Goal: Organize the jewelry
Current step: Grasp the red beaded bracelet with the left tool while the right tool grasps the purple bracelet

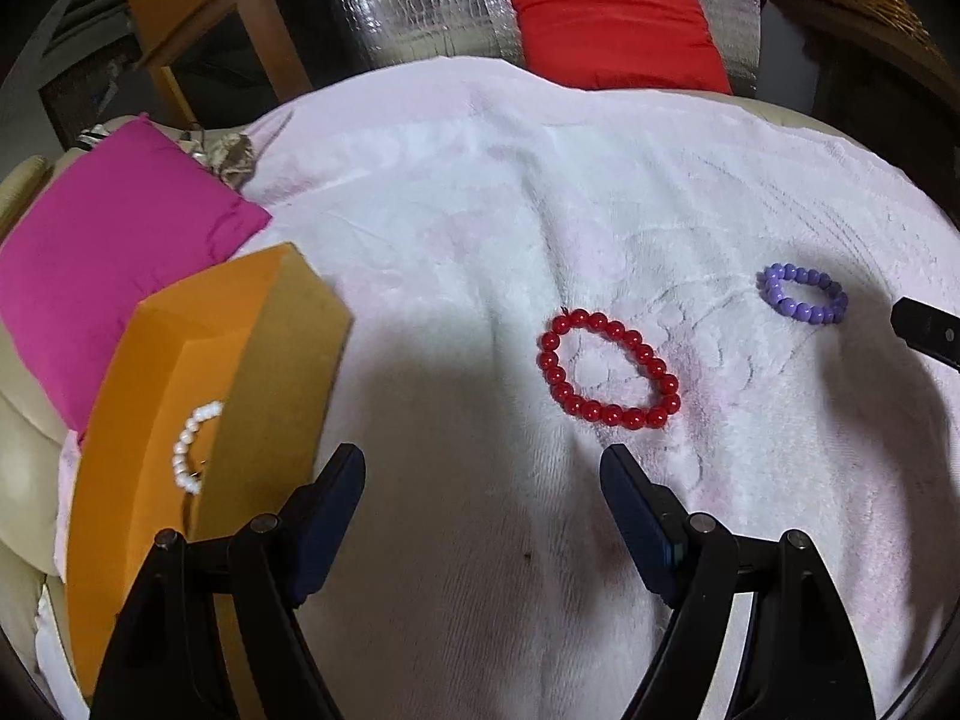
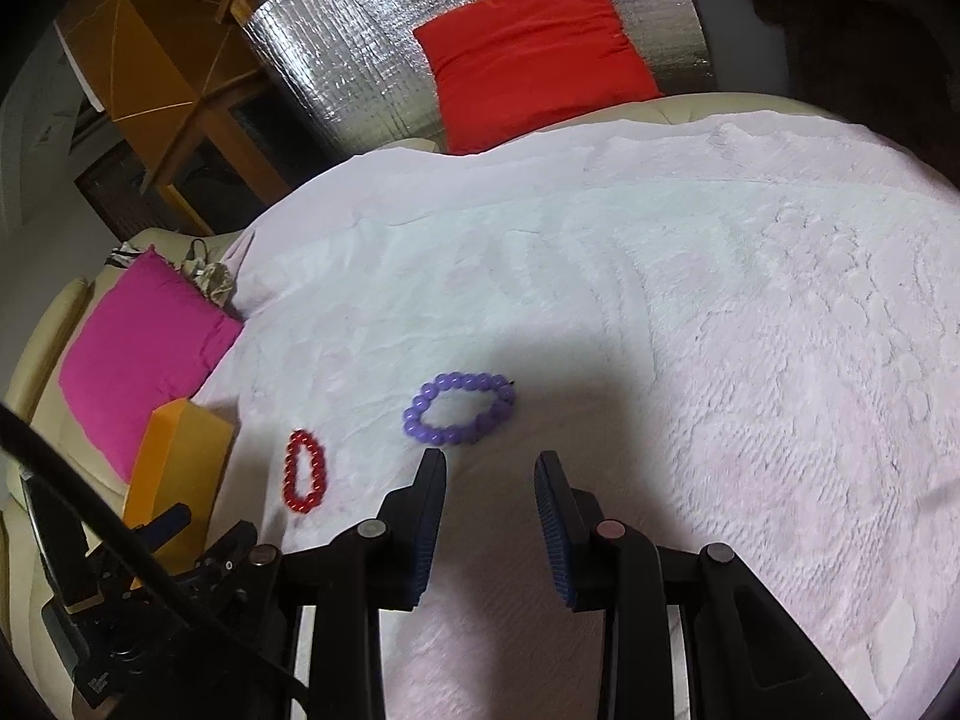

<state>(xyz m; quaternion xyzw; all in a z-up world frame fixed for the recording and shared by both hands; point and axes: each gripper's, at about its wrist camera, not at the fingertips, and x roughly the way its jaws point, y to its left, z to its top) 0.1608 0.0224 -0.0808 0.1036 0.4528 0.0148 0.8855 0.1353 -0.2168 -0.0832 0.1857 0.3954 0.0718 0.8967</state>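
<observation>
A red bead bracelet (image 1: pixel 609 371) lies flat on the white fluffy blanket (image 1: pixel 480 210), just ahead and right of my left gripper (image 1: pixel 483 459), whose jaws stand wide open and empty. A purple bead bracelet (image 2: pixel 459 409) lies a little ahead of my right gripper (image 2: pixel 489 462), slightly to its left; those jaws are partly apart with nothing between them. The purple bracelet (image 1: pixel 801 294) also shows far right in the left wrist view, the red bracelet (image 2: pixel 304 471) at left in the right wrist view. An orange box (image 1: pixel 180 420) at left holds a white pearl bracelet (image 1: pixel 192 447).
A magenta cushion (image 1: pixel 114 252) lies behind the orange box (image 2: pixel 180 468). A red cushion (image 2: pixel 534 54) leans on a silver foil panel (image 2: pixel 336 54) at the back. Wooden furniture (image 2: pixel 180 78) stands back left. The blanket (image 2: pixel 750 330) stretches far to the right.
</observation>
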